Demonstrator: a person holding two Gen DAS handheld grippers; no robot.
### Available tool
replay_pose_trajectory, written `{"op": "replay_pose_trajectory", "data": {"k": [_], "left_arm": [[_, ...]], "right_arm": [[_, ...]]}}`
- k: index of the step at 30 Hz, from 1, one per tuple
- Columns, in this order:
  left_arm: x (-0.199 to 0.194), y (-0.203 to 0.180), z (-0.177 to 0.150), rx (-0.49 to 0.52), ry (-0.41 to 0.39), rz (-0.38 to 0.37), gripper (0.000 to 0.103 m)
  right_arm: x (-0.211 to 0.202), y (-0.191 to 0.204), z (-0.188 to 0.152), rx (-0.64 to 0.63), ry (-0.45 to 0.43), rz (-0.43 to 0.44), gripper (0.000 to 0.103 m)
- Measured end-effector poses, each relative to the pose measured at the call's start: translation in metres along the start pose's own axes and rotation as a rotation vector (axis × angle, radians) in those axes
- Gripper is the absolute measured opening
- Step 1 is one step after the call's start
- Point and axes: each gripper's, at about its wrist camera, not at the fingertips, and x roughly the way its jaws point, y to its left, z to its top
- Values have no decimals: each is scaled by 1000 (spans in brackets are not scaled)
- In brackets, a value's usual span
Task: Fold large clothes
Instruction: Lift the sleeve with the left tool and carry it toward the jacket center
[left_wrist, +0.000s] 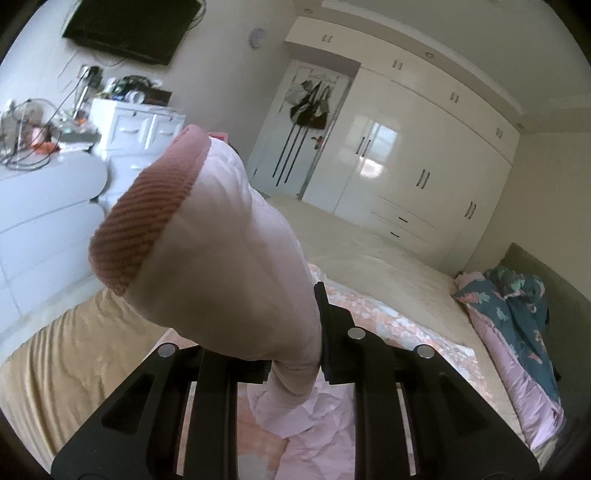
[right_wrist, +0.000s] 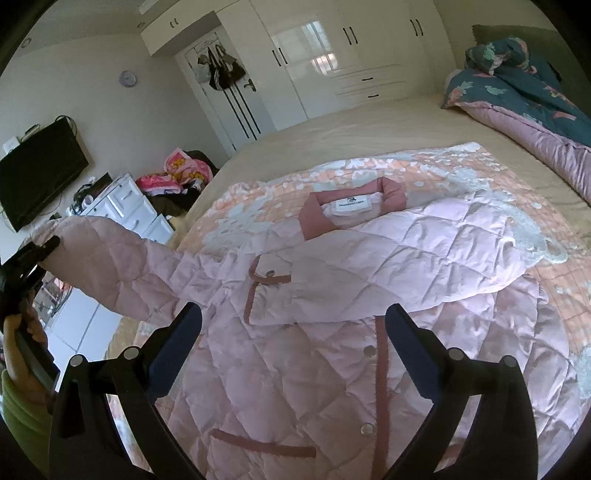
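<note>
So: one pink quilted jacket (right_wrist: 332, 332) lies front-up on a patterned blanket (right_wrist: 424, 166) on the bed (right_wrist: 332, 125), collar (right_wrist: 351, 203) pointing away from the right camera. Two sleeves: one folded across the chest, its end lying beside the placket; the other sleeve (right_wrist: 110, 258) lifted off the bed to the side. Left gripper (left_wrist: 295, 354) has its jaws closed on that lifted sleeve, pinching it near the end; ribbed cuff (left_wrist: 144, 225) sticks up and fills the middle of the left view. In the right view the left gripper (right_wrist: 40, 251) is only partly in frame, with the hand holding it cut off at the edge. Right gripper (right_wrist: 291, 325) hovers over the jacket front, jaws wide apart, nothing between them. Three snaps visible on the placket, one more on the chest pocket flap; two dark-pink pocket trims visible, lower one partly hidden by the gripper body. Jacket hem is out of frame. One teal floral quilt (right_wrist: 517, 81) bunched at the headboard end. One wardrobe (right_wrist: 332, 48), one TV (right_wrist: 37, 184), one white drawer unit (right_wrist: 129, 206), one wall clock (right_wrist: 127, 78). Collar label text too small to read.
</note>
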Motion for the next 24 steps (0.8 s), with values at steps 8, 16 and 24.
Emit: {"op": "replay_pose_trajectory", "data": {"k": [8,16,24], "left_arm": [[0,-30,-3,17,13,-48,12],[-1,-66,-11,74,20,-79,12],[1,-101,-22,126,36,-103,11]], "right_arm": [[-13,-20,2,33,-20,5,99],[-23,-39,2,75,-32,15,99],[-34,-66,3,122,-53,24,99]]}}
